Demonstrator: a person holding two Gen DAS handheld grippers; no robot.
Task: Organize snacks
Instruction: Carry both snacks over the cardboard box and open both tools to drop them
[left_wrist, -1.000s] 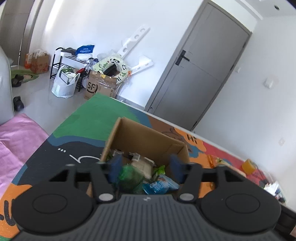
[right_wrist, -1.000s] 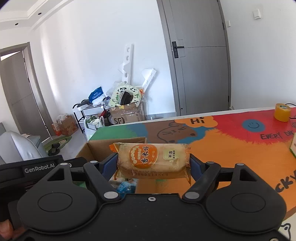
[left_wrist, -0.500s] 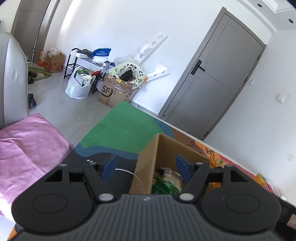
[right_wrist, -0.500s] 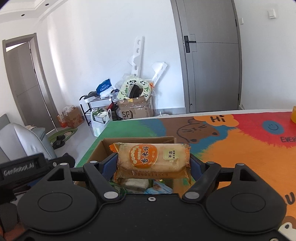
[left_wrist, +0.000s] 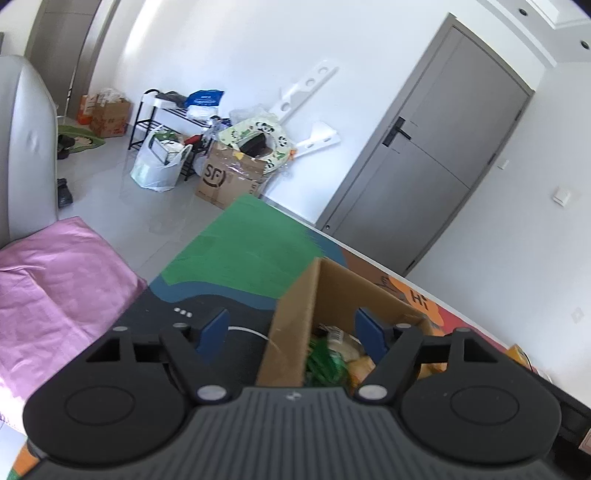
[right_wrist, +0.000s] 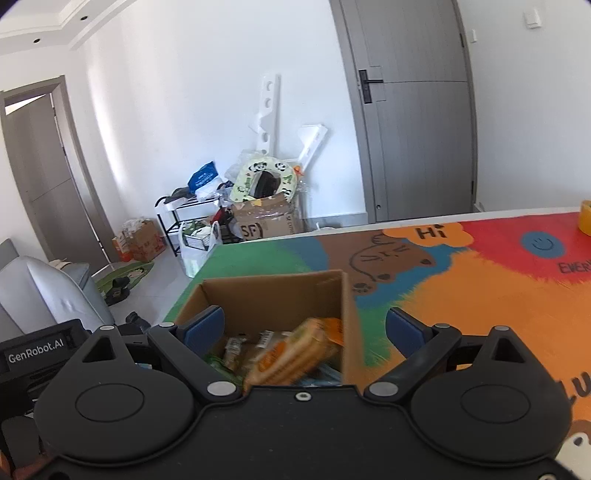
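Note:
An open cardboard box (right_wrist: 273, 291) stands on the colourful table mat, with several snack packets inside. My right gripper (right_wrist: 304, 328) hovers above the box and its jaws are opening. An orange cake packet (right_wrist: 291, 354), blurred and tilted, lies loose in the box below them, clear of both pads. In the left wrist view my left gripper (left_wrist: 291, 332) is also opening. It straddles the left wall of the box (left_wrist: 291, 317) without pressing on it. One finger is outside the box, the other over the snacks (left_wrist: 332, 354).
The mat (right_wrist: 461, 295) stretches away to the right, with a yellow tape roll (right_wrist: 585, 218) at its far edge. The table's edge runs just left of the box. Beyond it are a pink cloth (left_wrist: 55, 277) and a grey chair (right_wrist: 48, 295). Boxes and bags (right_wrist: 258, 218) crowd the far wall.
My right gripper opened and let go of the orange cake packet, which dropped into the box. My left gripper slid left from over the snacks to straddle the box wall and opened wider.

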